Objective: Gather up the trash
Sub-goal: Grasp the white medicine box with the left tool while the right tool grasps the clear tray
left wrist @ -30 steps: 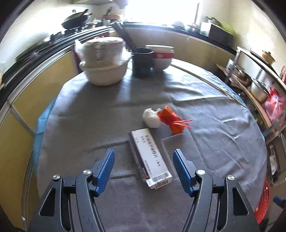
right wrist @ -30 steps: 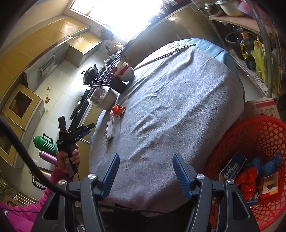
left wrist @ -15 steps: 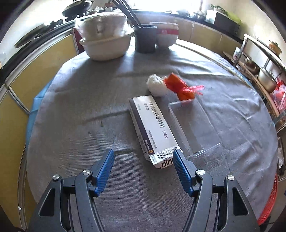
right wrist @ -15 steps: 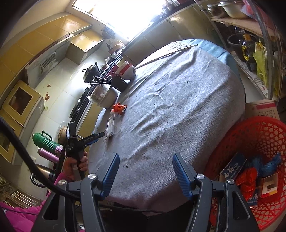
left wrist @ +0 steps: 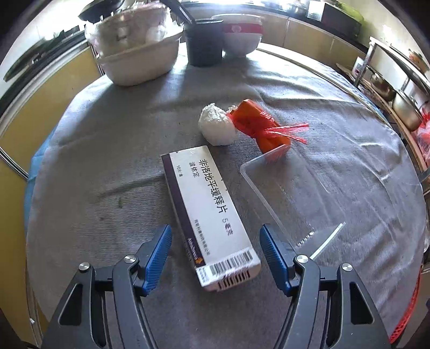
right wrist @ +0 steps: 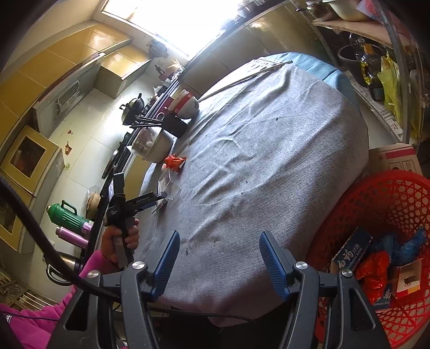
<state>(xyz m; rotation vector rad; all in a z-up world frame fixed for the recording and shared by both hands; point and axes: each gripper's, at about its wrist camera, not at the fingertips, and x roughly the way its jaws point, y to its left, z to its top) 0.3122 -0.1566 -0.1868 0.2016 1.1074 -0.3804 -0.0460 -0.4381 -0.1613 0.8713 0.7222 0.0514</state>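
Left wrist view looks steeply down, close over the grey-clothed round surface [left wrist: 107,150]; right wrist view faces it from its edge, farther off, sharing the white rectangular medicine box [left wrist: 212,214] at 10 o'clock.

Daylit kitchen, strong backlight, heavy fisheye bend.

A blown-out window [right wrist: 172,24] at the far side floods both views; glare streaks the grey tablecloth [left wrist: 349,150] and the clear plastic tray [left wrist: 290,204]. Soft shadows fall toward the near side beneath the bowls. Edges curve and darken to black corners; the centre stays sharp, without motion blur.
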